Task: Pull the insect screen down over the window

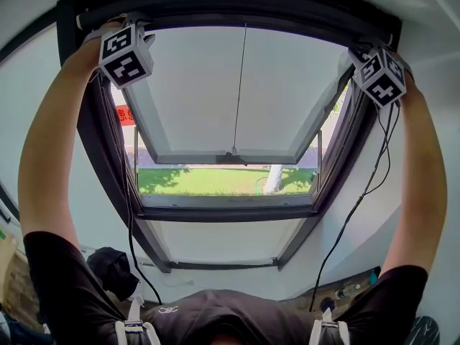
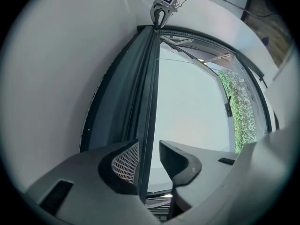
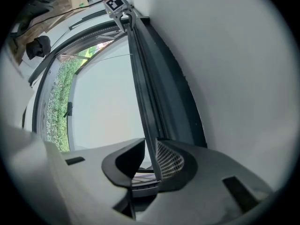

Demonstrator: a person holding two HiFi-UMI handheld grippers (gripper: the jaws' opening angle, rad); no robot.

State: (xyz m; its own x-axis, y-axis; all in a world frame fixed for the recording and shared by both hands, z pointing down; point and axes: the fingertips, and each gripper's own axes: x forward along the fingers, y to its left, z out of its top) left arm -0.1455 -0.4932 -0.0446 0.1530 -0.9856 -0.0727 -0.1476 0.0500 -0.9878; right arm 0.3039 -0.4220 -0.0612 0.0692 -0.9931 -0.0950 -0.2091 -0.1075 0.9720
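The insect screen's dark pull bar (image 1: 237, 11) lies along the top of the roof window frame (image 1: 108, 164), rolled up. Both arms reach up to it. My left gripper's marker cube (image 1: 126, 54) and right gripper's cube (image 1: 381, 76) hide the jaws in the head view. In the left gripper view the bar (image 2: 149, 78) passes between my left gripper (image 2: 149, 144); the mesh pad (image 2: 127, 161) touches it and a gap shows at the other finger, so it is open. In the right gripper view my right gripper (image 3: 150, 142) is shut on the bar (image 3: 143, 78).
The window's glass sash (image 1: 230, 157) is tilted open, with a thin cord (image 1: 239, 85) hanging down its middle and grass (image 1: 215, 180) outside. Black cables (image 1: 359, 200) hang from both grippers. White sloped wall (image 1: 431, 42) surrounds the frame. A dark bundle (image 1: 111, 268) lies at lower left.
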